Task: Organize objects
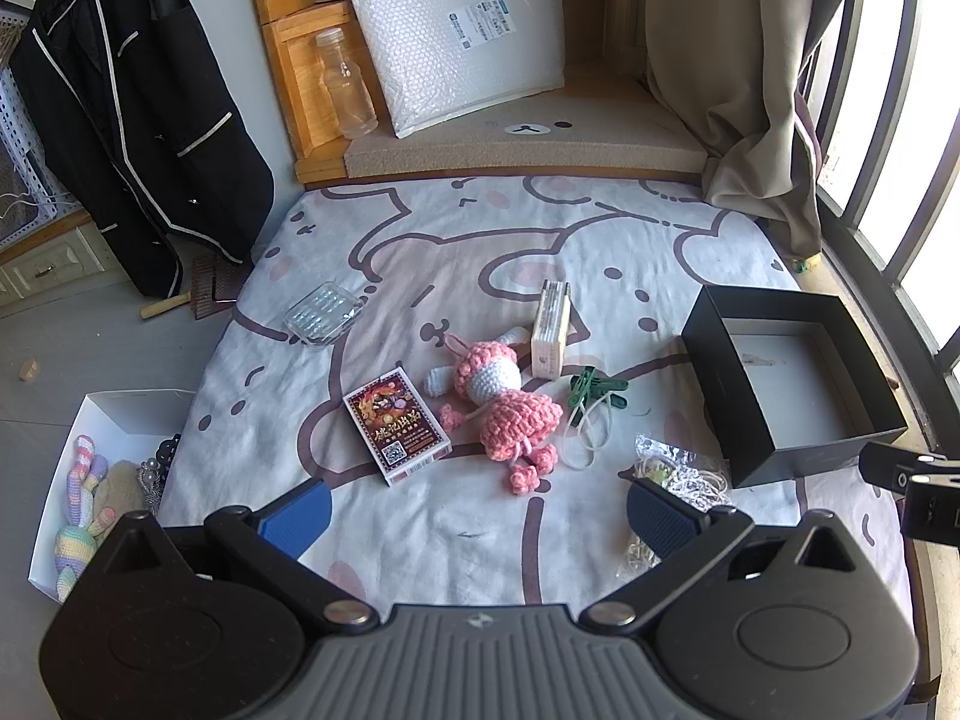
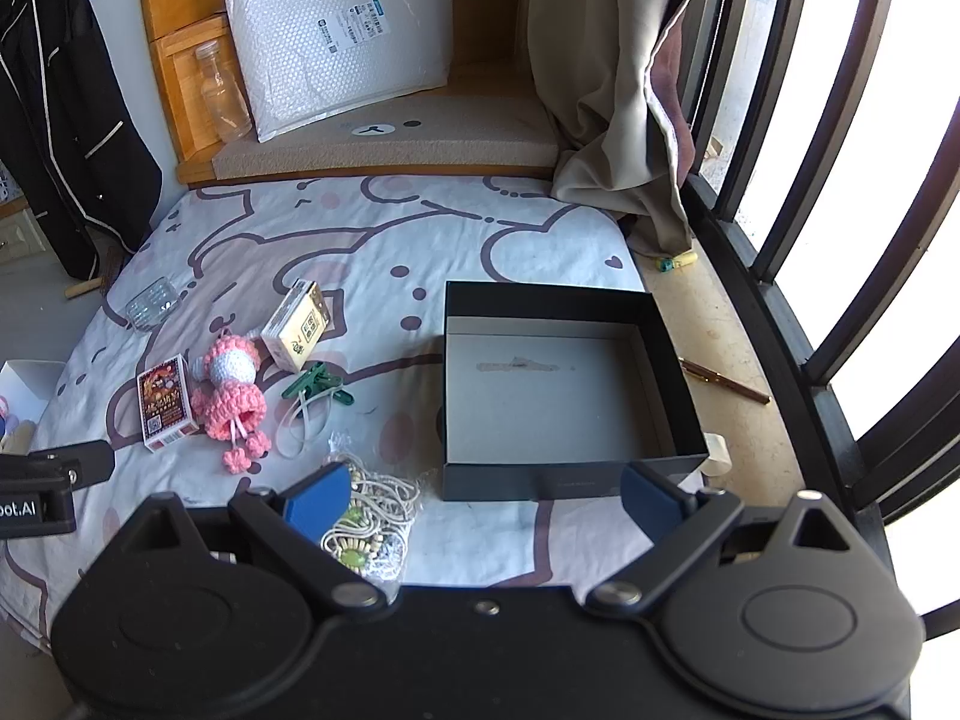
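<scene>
We hold both tongs above the near edge of the bed (image 1: 480, 228). The left tongs (image 1: 477, 513) stand wide apart with nothing between the blue pads; the right tongs (image 2: 480, 495) are likewise spread and empty.

Items to sort lie loose on the sheet, mid-bed:
- card box (image 1: 396, 425), flat, left of the group.
- pink crochet doll (image 1: 504, 396), just right of the card box, lying on its back.
- small beige box (image 1: 551, 330), standing on edge, beyond the doll.
- green clip (image 1: 594, 390) with a pale cord (image 1: 591, 429) looped under it, right of the doll.
- bagged bead necklace (image 2: 369, 525), nearest us, partly beside the left pad of the right tongs.
- clear glass dish (image 1: 324, 312), far left, well apart from the rest.

The black box (image 2: 558, 384) sits open and empty at the right edge of the bed. A white tray (image 1: 120, 414) on the floor to the left already holds soft toys.

Handling, as we judge it: the doll is light and soft and will squash, so we take it across the waist. The card box is stiff and light; grip its long sides. The necklace bag looks slippery and floppy; pinch a bunched part. The glass dish is fragile and smooth; grip across its rim, gently.
</scene>
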Demonstrator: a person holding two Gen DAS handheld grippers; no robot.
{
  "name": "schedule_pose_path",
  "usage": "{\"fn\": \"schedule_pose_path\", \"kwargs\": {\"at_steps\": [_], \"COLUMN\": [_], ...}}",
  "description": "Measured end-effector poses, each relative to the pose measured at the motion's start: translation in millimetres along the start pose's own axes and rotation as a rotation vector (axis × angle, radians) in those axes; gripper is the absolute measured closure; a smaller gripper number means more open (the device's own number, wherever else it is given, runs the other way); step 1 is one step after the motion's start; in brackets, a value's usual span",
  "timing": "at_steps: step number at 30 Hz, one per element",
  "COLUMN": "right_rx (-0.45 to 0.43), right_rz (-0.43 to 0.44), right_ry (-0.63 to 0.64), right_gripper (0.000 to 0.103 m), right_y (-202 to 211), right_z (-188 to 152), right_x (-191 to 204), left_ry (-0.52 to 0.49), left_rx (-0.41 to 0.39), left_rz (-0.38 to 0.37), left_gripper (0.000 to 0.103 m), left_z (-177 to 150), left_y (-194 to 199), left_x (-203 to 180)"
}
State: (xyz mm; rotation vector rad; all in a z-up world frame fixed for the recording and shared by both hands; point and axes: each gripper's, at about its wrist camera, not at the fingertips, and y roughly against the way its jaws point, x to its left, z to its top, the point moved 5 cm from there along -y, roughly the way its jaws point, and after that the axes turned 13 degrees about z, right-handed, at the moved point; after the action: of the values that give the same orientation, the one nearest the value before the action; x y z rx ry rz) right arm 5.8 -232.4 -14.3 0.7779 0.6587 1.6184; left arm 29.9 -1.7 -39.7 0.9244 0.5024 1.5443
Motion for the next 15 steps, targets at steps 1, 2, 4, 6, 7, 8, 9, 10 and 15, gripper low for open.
{"fn": "schedule_pose_path", "kwargs": {"at_steps": [1,2,4,6,7,8,9,10,15], "right_rx": [0.0,0.0,0.0,0.001,0.001,0.001,0.001,0.001,0.002], "right_rz": [0.001,0.0,-0.002,-0.001,0.001,0.001,0.001,0.001,0.003], "right_ry": [-0.003,-0.004,-0.005,-0.005,-0.003,-0.003,-0.003,-0.002,-0.001], "right_gripper": [0.006,0.006,0.006,0.006,0.006,0.006,0.006,0.006,0.006], "right_y": [-0.1,-0.1,-0.4,-0.4,-0.4,-0.4,-0.4,-0.4,-0.3], "right_z": [-2.7,-3.1,-3.6,-3.5,-3.6,-3.5,-3.4,-3.4,-3.1], "right_x": [-3.6,-4.0,-4.4,-4.5,-4.5,-4.5,-4.5,-4.5,-4.3], "left_ry": [-0.002,-0.003,-0.003,-0.004,-0.004,-0.004,-0.004,-0.004,-0.006], "left_rx": [-0.001,-0.001,-0.001,-0.001,0.0,0.0,-0.001,-0.001,-0.002], "left_rz": [-0.001,-0.001,-0.002,-0.002,-0.002,-0.002,-0.003,-0.003,-0.004], "left_gripper": [0.0,0.0,0.0,0.0,0.0,0.0,0.0,0.0,0.0], "left_z": [-0.1,-0.4,-0.4,-0.4,-0.4,-0.3,-0.3,-0.3,-0.3], "left_y": [-0.3,-4.1,-4.3,-4.4,-4.4,-4.4,-4.3,-4.4,-4.4], "left_x": [-3.8,-5.7,-5.7,-5.7,-5.8,-5.8,-5.7,-5.8,-5.7]}}
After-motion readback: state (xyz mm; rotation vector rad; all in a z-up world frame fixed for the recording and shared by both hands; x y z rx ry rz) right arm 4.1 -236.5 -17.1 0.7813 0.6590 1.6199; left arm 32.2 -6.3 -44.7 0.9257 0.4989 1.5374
